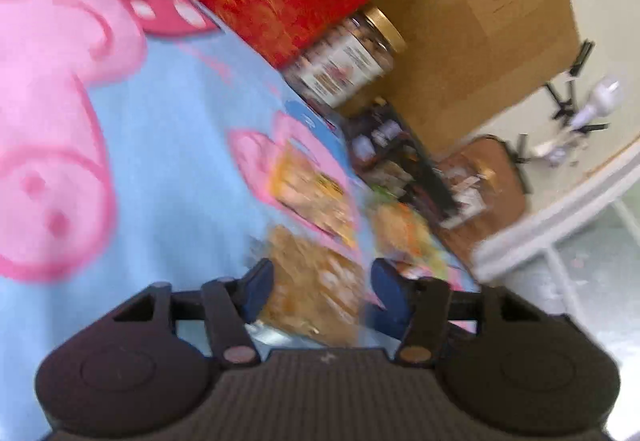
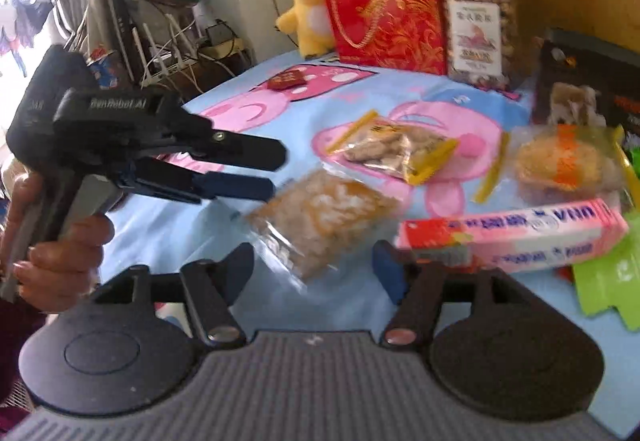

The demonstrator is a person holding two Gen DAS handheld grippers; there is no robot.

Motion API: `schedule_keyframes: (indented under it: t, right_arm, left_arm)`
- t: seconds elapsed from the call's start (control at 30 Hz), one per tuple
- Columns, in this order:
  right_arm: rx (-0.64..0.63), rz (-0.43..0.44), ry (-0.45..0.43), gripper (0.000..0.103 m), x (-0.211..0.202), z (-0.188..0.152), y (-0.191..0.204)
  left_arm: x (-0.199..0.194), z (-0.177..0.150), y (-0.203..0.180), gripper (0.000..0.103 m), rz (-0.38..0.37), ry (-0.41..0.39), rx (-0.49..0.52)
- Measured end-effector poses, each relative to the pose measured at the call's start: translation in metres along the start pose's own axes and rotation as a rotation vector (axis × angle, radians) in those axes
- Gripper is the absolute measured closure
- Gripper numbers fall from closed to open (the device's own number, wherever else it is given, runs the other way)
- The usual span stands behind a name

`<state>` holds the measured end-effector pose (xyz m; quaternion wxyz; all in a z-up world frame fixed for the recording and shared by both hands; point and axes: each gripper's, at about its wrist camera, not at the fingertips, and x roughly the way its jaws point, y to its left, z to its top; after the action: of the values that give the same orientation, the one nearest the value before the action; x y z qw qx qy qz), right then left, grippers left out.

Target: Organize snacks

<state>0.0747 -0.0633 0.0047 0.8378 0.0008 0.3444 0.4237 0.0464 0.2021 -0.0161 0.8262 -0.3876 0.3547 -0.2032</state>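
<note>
Left gripper (image 1: 322, 291) sat partly open, jaws either side of a clear bag of golden crumbly snack (image 1: 316, 285). Frame was too blurred to tell if the pads pressed on the bag. In the right wrist view the same left gripper (image 2: 272, 171), held in a hand (image 2: 60, 253), had its tips at the left end of that bag (image 2: 324, 219), one finger above the other with a narrow gap.

Right gripper (image 2: 314, 267) stood wide open with nothing gripped; the near end of the bag lay between its fingers, pads apart from it.

Landmark: that bag, lying on the blue cartoon-pig sheet (image 2: 168, 241).
- Pink long box (image 2: 516, 233): just right of it.
- Clear packet with yellow strips (image 2: 394, 149): just behind it.
- Round orange-wrapped snack bag (image 2: 564, 161): behind and right.
- Black box (image 2: 588, 89): further behind that, right.
- Nut jar with gold lid (image 2: 478, 25) and red gift bag (image 2: 384, 5): well behind, side by side.
- Yellow plush (image 2: 308, 5): left of the red bag.
- Small red packet (image 2: 286, 81): behind and left.
</note>
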Motion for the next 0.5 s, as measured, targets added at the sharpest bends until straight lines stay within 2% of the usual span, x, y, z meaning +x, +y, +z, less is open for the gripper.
schedule_keyframes:
  t: [0.07,0.17,0.23,0.33,0.47,0.5]
  right_arm:
    - [-0.054,-0.029,-0.011,0.033,-0.006,-0.007,0.014]
    - [-0.101,-0.019,-0.025,0.037,-0.010,-0.014,0.021]
    - [-0.095,-0.003,-0.024,0.037,-0.017,-0.016,0.017]
    - [-0.022,0.031,-0.029,0.037,-0.020,-0.016,0.010]
    - [0.175,0.128,-0.035,0.038,-0.021,-0.013,-0.009]
    - [0.232,0.152,-0.035,0.044,-0.019,-0.012,-0.015]
  left_arm:
    - [0.001,-0.006,-0.003,0.063,-0.066,0.029,-0.009]
    - [-0.010,-0.010,-0.008,0.062,0.022,-0.013,0.036]
    - [-0.026,-0.004,-0.003,0.056,0.052,-0.070,0.029]
    - [-0.040,0.010,0.007,0.045,0.095,-0.122,-0.005]
    - [-0.022,0.020,0.019,0.045,0.089,-0.041,-0.036]
    - [-0.017,0.020,0.022,0.045,0.057,-0.034,-0.044]
